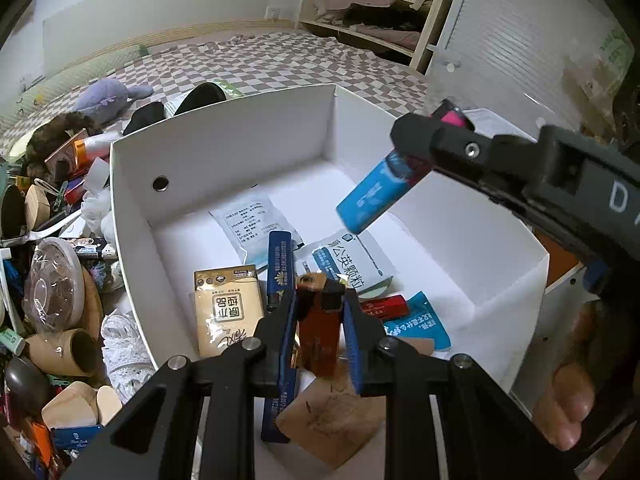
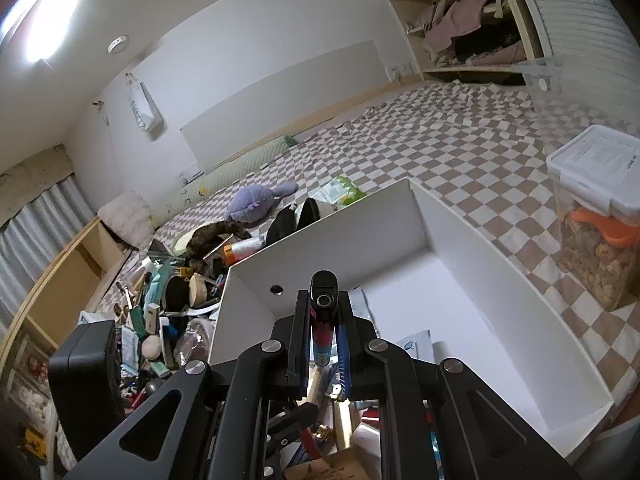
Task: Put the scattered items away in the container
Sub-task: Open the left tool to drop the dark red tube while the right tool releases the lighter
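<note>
Nearest in the left wrist view, the left gripper (image 1: 320, 320) is clamped on an orange-red lighter (image 1: 318, 334), held upright between its blue-padded fingers above the open white box (image 1: 224, 144). Under and around it, on the box floor, lie a beige tissue pack (image 1: 228, 312), a dark blue slim box (image 1: 279, 268) on its edge, a brown card (image 1: 332, 420), a red tube (image 1: 386, 306), a blue sachet (image 1: 424, 322) and two white medicine sachets (image 1: 256, 220) (their print is partly legible but mostly too small to read).

Further in, the right gripper (image 1: 416, 140) reaches over the box from the right side, gripping a blue lighter (image 1: 372, 196) with a pink and black top; the lighter hangs tilted, its blue end pointing down over the box interior, clear of the contents. In the right wrist view the same lighter (image 2: 323, 320) sits squeezed between the right gripper (image 2: 323, 334) fingers, its black top toward the far box wall.

Left of the box, a heap of clutter (image 1: 60, 280) remains outside: paper cups, a clear lidded bowl, clips, a spoon. Beyond lies a checkered blanket (image 1: 280, 64) with a purple plush toy (image 1: 108, 94), and at the right of the right wrist view stands a clear lidded food container (image 2: 596, 220).
</note>
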The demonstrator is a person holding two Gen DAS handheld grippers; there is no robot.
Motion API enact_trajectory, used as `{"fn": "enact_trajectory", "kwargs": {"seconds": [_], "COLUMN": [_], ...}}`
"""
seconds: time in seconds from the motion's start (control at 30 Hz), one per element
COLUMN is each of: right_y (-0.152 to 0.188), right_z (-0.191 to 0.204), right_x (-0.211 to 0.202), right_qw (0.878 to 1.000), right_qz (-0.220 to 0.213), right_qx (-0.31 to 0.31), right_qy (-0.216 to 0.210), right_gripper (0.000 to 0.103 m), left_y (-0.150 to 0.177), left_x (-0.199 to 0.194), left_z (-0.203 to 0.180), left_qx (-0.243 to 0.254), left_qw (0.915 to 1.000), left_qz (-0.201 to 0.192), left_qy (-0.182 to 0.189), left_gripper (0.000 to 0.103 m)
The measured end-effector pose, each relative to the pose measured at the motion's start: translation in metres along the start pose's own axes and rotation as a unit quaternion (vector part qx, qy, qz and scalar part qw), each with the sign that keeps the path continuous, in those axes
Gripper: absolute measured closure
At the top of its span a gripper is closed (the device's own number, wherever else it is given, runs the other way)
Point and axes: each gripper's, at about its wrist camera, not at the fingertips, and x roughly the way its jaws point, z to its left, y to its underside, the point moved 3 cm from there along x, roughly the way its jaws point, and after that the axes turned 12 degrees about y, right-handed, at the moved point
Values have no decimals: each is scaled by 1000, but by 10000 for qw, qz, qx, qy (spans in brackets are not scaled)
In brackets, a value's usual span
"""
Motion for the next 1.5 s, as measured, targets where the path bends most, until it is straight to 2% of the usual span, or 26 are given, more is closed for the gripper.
{"fn": "enact_trajectory", "kwargs": {"seconds": [0.13,0.3,0.63,0.7,0.77,0.93,0.97,1.0,1.07,1.23,1.33,1.5], "right_y": [0,1,3,4,5,4,3,2,1,-4,-6,-6], "right_z": [2,1,-1,-2,-4,-5,-6,-8,-11,-12,-13,-13], "right_x": [2,6,12,15,17,17,15,14,11,2,3,3], "right_qw": [10000,9997,9987,9983,9978,9970,9969,9968,9966,9972,9971,9968], "right_qz": [47,175,290,322,362,268,229,189,78,-182,-181,-230], "right_qx": [-52,-20,13,66,82,57,108,168,249,377,419,428], "right_qy": [42,145,416,481,557,728,744,756,777,621,606,628], "right_gripper": [91,91,91,91,90,90,83,50,11,11,11,7], "left_y": [0,-2,-5,-4,-4,-4,-4,-4,-4,-5,-5,-5], "left_x": [-3,-9,-17,-18,-19,-21,-22,-23,-25,-30,-34,-40], "left_z": [-1,-2,1,1,1,1,2,2,3,5,6,8], "left_qx": [24,35,12,20,17,34,35,32,24,3,-10,-31], "left_qw": [10000,9999,9997,9996,9996,9994,9994,9993,9991,9987,9984,9978], "left_qz": [-56,-155,-260,-264,-293,-344,-354,-370,-404,-490,-541,-626], "left_qy": [7,29,0,-16,-27,-43,-51,-60,-79,-127,-156,-205], "left_gripper": [80,65,64,62,53,53,52,50,41,39,25,9]}}
